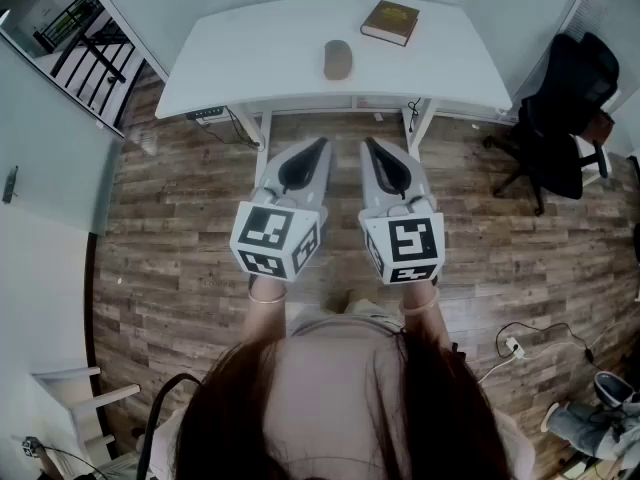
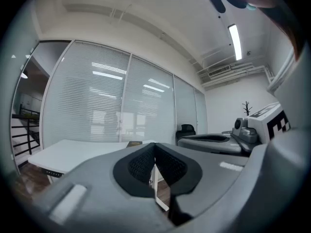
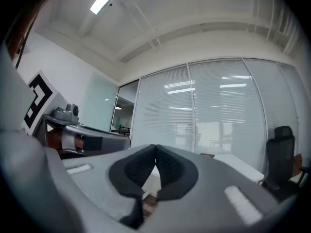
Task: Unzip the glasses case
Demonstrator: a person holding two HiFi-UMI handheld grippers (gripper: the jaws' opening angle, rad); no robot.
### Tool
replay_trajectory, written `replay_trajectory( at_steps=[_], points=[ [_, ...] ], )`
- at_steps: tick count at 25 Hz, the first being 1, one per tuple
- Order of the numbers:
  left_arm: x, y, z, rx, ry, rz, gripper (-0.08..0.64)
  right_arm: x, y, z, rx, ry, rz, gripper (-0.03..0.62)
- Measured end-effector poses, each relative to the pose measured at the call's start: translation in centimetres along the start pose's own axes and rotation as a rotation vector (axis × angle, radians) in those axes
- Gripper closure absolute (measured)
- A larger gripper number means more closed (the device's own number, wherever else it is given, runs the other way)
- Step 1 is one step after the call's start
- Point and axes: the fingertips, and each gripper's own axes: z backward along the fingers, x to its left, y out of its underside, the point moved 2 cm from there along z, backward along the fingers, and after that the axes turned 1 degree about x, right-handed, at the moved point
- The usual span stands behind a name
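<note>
Left gripper (image 1: 316, 150): I hold it level, jaws pressed together, empty | right gripper (image 1: 372, 150): beside it, jaws likewise together, empty | glasses case (image 1: 338, 59): upper centre of head view, on white table (image 1: 250, 60), well apart from both | book (image 1: 390, 21): upper right of case.

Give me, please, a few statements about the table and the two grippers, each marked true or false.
1. The glasses case lies on the white table. True.
2. The left gripper holds the case. False: it is shut on nothing, short of the table.
3. A book lies on the table, apart from the case. True.
4. The right gripper is open. False: it is shut and empty.
5. The black chair stands at the table's left end in the head view. False: it stands at the right end.
</note>
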Motion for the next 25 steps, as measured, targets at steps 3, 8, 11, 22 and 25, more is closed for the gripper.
replay_trajectory(
  at_steps=[3,8,11,22,25],
  points=[
    [-0.2,-0.1,-0.5,0.001,-0.003,0.0,0.558,-0.4,-0.1,-0.1,-0.003,-0.007,0.005,0.589],
    [-0.8,0.0,-1.7,0.0,-0.021,0.003,0.558,-1.7,0.5,0.1,0.013,-0.011,0.005,0.589],
    [-1.1,0.1,-2.4,0.001,-0.038,-0.005,0.558,-2.5,1.2,0.0,0.024,-0.028,-0.044,0.589],
    [-0.5,0.6,-4.4,0.026,-0.058,0.015,0.557,-3.5,1.8,-1.1,0.028,-0.074,-0.005,0.589],
    [0.1,0.9,-5.5,0.034,-0.051,0.018,0.558,-3.9,2.3,-2.1,0.033,-0.077,-0.001,0.589]
  ],
)
